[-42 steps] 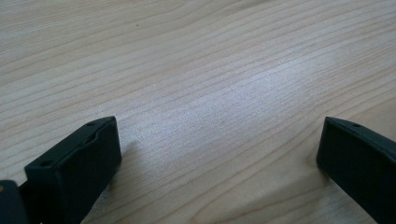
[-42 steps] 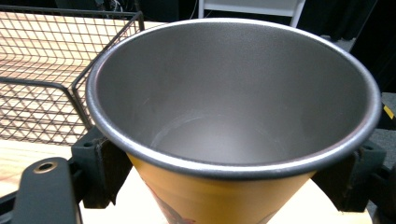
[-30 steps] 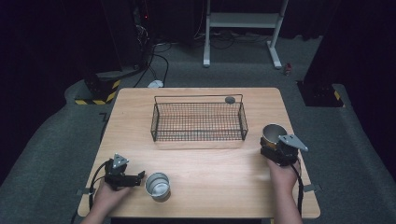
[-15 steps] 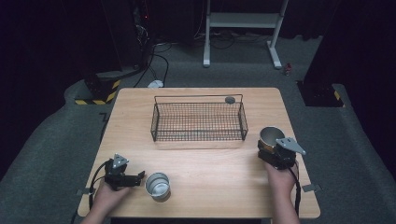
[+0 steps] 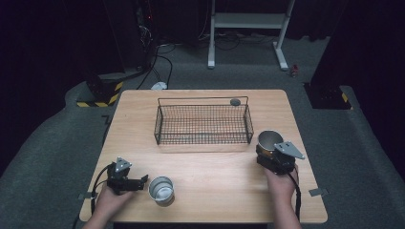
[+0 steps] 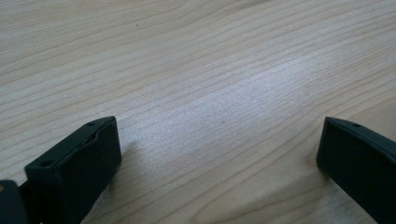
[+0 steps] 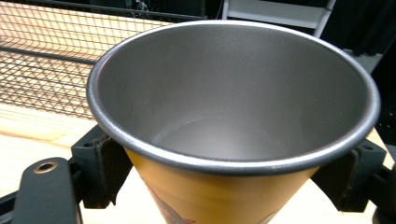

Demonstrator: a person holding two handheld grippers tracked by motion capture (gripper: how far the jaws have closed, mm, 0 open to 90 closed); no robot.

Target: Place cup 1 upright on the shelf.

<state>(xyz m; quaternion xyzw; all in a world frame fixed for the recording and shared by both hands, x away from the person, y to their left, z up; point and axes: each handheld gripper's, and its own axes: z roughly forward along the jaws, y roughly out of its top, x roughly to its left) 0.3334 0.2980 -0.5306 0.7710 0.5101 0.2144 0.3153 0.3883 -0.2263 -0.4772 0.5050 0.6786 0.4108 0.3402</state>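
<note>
**Figure: Right tool carrying a metal cup beside the wire basket**

The right tool (image 5: 273,153) is clamped on an orange-sided metal cup (image 7: 232,116), one jaw pressed to each flank just below the rim. In the high view the cup (image 5: 270,140) is held upright near the right front corner of the wire basket (image 5: 203,125), just outside its wall; whether its base rests on the tabletop (image 5: 215,186) or hangs slightly above it cannot be told. The left tool (image 5: 125,180) lies low at the near left of the tabletop with its jaws spread wide and nothing between them. A second, silvery cup (image 5: 161,189) stands just beside its tips. A small dark round object (image 5: 235,101) sits at the basket's far rail.

The step in hand appears to be moving the gripped cup into the basket. To do it well, keep the cup vertical so its tapered wall does not slide down through the jaws. Raise it until the base clears the top wire, carry it leftward over the mesh floor, and lower it to full contact before releasing. The left tool, meanwhile, is well placed to close on the silvery cup.
</note>
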